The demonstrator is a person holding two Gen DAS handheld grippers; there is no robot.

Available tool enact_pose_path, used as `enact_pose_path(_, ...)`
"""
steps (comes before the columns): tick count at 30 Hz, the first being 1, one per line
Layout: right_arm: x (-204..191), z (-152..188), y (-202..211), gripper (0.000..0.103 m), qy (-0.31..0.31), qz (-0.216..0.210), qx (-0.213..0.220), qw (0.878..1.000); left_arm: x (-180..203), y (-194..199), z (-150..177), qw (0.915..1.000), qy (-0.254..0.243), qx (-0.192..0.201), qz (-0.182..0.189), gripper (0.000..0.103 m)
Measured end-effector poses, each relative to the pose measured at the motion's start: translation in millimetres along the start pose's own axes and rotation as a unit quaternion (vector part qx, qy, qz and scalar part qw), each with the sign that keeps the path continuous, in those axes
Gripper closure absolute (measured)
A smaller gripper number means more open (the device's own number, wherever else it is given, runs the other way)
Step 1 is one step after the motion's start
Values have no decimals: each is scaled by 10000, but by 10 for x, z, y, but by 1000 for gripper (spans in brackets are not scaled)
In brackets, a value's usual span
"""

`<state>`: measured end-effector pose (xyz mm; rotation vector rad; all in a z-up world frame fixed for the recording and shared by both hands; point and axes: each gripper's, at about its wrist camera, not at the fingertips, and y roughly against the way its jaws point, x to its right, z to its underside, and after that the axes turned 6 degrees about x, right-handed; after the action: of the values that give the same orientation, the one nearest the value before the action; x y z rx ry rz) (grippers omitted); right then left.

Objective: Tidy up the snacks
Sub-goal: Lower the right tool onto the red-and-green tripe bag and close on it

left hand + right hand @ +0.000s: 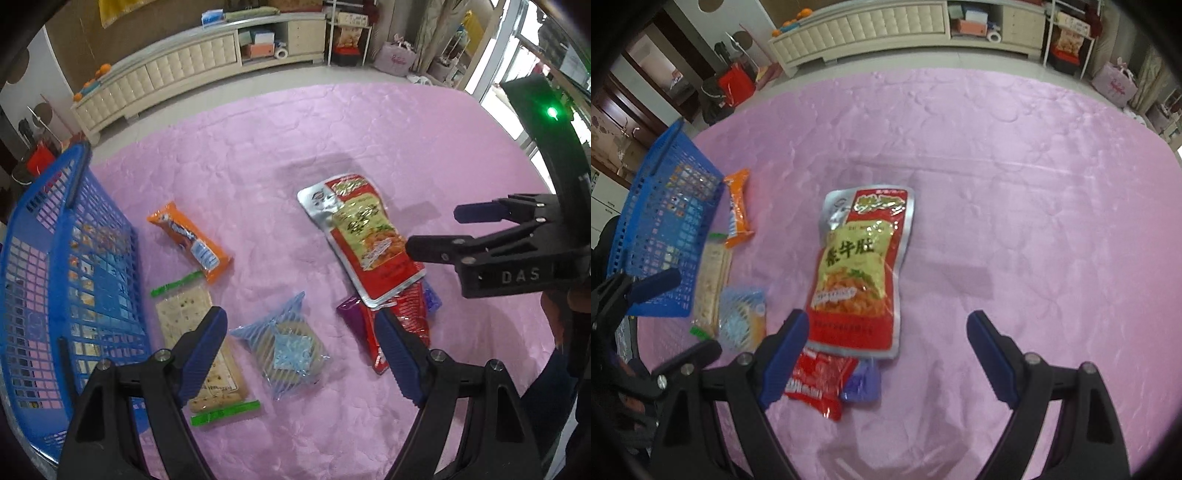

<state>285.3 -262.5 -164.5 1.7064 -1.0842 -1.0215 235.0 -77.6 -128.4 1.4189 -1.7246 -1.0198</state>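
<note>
Pink cloth [332,122] covers the whole work surface; every snack lies flat on it, none stacked in the basket by me yet, as far as I can judge. Blue basket [55,258] sits at my left edge, tilted, some packets visible through its mesh; it looks like the destination.

Large red-and-silver pouch [860,266] lies mid-cloth, overlapping a smaller red packet [820,387] and a purple one [864,380]. Cracker pack with green ends [177,310] and orange packet [190,240] lie just beside the basket; blue-striped wrapper [288,350] lies between them and the pouch.

My left gripper [299,350] is released, empty, straddling the blue-striped wrapper. My right gripper [886,354] is likewise spread and empty, above the pouch's near end.
</note>
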Motion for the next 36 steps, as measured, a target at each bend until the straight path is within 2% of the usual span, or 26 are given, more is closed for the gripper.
enact_pose_path(13,-194,-236,-502,13,248,-38,-433,9987,-72,-249,54,9996,82,-251,125,22)
enact_pose_path(16,-265,-259,-543,15,517,158,-437,9976,-67,-241,74,9996,45,-240,112,22)
enact_pose_path(18,-338,-247,-541,33,785,422,-362,9954,-68,-229,86,9996,59,-236,126,22)
enact_pose_path(19,-354,-238,-533,35,848,443,-331,9949,-77,-229,90,9996,73,-237,130,22)
enact_pose_path(21,-359,-218,-497,52,863,323,-331,9952,-90,-220,105,9996,111,-227,127,22)
enact_pose_path(23,-300,-199,-443,59,713,117,-335,9968,-102,-180,120,9995,166,-221,155,22)
enact_pose_path(29,-56,-78,52,60,423,0,301,9986,-60,-26,168,9994,207,-152,252,22)
enact_pose_path(36,130,137,574,60,236,-85,679,9974,238,127,183,9991,-33,-87,410,22)
